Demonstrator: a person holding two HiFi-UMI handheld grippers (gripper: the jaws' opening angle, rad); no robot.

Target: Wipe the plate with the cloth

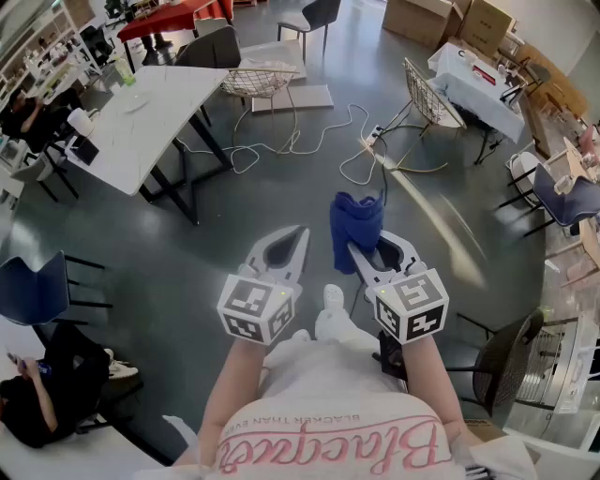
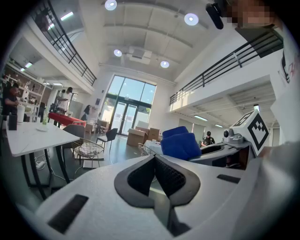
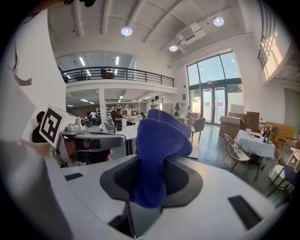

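Over grey floor [image 1: 187, 281], right gripper [image 1: 380, 253] jaws pinch blue cloth [image 1: 356, 220]; left gripper [image 1: 286, 246] jaws clenched.

grey floor [image 1: 122, 248] with loose white cables [image 1: 281, 145] — white table [image 1: 150, 112], wire chairs [image 1: 427, 94], tall windows [image 3: 213, 89] beyond.

**A:** Print at the bottom of the head view: the person's white shirt [image 1: 323, 412] carries lettering, upside down from this camera.

**B:** Small dark capitals first: "BLACKER THAN EVE", and then the cloth folds over the rest.

**A:** Below that, big pink script starting "Blac". The rest of it I can't make out.

**B:** The cardboard boxes [image 1: 417, 17] at the back are too small to read.
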